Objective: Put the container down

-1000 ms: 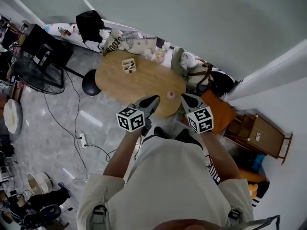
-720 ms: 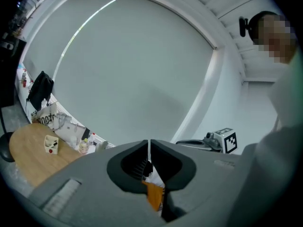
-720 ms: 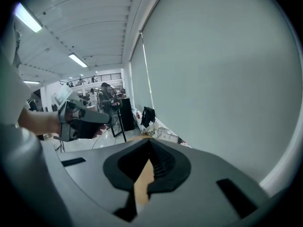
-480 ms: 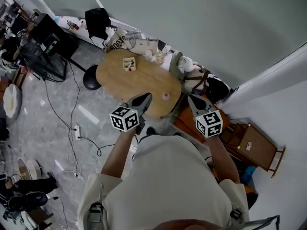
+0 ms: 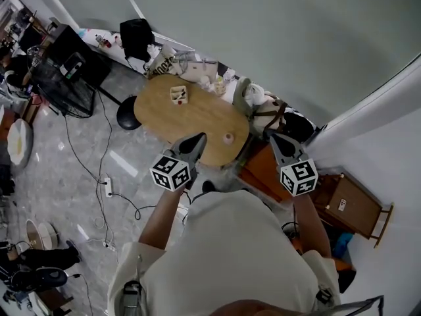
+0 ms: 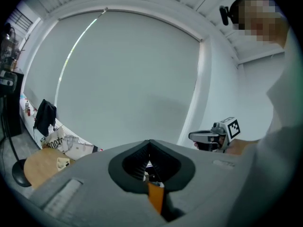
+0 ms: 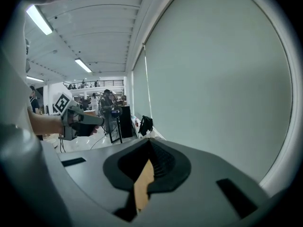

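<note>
A small pale cup-like container (image 5: 228,138) stands upright near the near edge of the oval wooden table (image 5: 197,117). Nothing touches it. My left gripper (image 5: 195,139) hovers over the table's near edge, just left of the container, jaws shut and empty. My right gripper (image 5: 274,138) is off the table's right end, also shut on nothing. In the left gripper view the shut jaws (image 6: 149,142) point at the wall, with the right gripper (image 6: 213,137) at the side. The right gripper view shows its shut jaws (image 7: 150,143) and the left gripper (image 7: 78,122).
A small open box (image 5: 178,95) with bits inside sits on the table's far half. Bags and clutter (image 5: 197,68) line the wall behind. A black stool (image 5: 127,112) stands at the table's left, cables (image 5: 108,189) run over the floor, and a wooden cabinet (image 5: 352,203) is at the right.
Both grippers have lifted and drawn apart from the small container, the right one swinging out past the table's right end. The container has stayed on the table.
</note>
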Motion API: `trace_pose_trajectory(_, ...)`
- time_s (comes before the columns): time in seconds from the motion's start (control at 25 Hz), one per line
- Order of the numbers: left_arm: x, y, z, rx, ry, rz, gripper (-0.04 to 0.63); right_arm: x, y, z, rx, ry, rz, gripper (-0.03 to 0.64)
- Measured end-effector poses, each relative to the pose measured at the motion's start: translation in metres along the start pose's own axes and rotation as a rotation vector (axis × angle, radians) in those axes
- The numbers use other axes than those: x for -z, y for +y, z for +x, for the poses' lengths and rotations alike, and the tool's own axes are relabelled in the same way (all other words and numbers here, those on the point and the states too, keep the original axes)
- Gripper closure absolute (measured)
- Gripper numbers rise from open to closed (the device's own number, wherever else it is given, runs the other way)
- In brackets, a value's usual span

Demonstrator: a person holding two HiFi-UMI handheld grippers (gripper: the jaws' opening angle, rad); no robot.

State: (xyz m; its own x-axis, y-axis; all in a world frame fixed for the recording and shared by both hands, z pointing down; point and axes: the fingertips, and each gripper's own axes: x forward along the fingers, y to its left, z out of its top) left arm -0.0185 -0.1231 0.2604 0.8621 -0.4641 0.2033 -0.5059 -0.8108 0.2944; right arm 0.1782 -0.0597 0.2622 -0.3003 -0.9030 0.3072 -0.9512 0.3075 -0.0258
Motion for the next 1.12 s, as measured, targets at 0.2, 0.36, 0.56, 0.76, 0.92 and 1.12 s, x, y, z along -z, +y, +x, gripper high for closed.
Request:
trace_pose_trajectory(0.2, -0.007, 0.004, 0.002, -0.002, -0.019, -0.003, 0.575, -0.006, -0.001, 0.002, 0.006, -0.018, -0.013, 0.614)
trace_pose_trajectory(0.36, -0.01, 0.006, 0.001, 0.005, -0.022, -0.007, 0.575, -0.011, 0.003, 0.005, -0.002, -0.024, -0.018, 0.614)
trace_pose_trajectory(0.56, -0.012, 0.012, 0.005, 0.009, -0.021, -0.013, 0.575, -0.015, 0.003, 0.012, -0.005, -0.022, -0.022, 0.614)
trace_pose_trajectory(0.76, -0.01, 0.018, 0.008, 0.005, -0.021, -0.018, 0.575, -0.01, 0.001, 0.02, -0.009, -0.015, -0.023, 0.614)
trace_pose_trajectory(0.92, -0.011, 0.022, 0.009, 0.003, -0.019, -0.022, 0.575, -0.01, 0.0, 0.024, -0.009, -0.013, -0.018, 0.614)
trace_pose_trajectory(1.12, -0.014, 0.022, 0.007, 0.011, -0.024, -0.028, 0.575, -0.013, 0.005, 0.026, -0.01, -0.015, -0.015, 0.614)
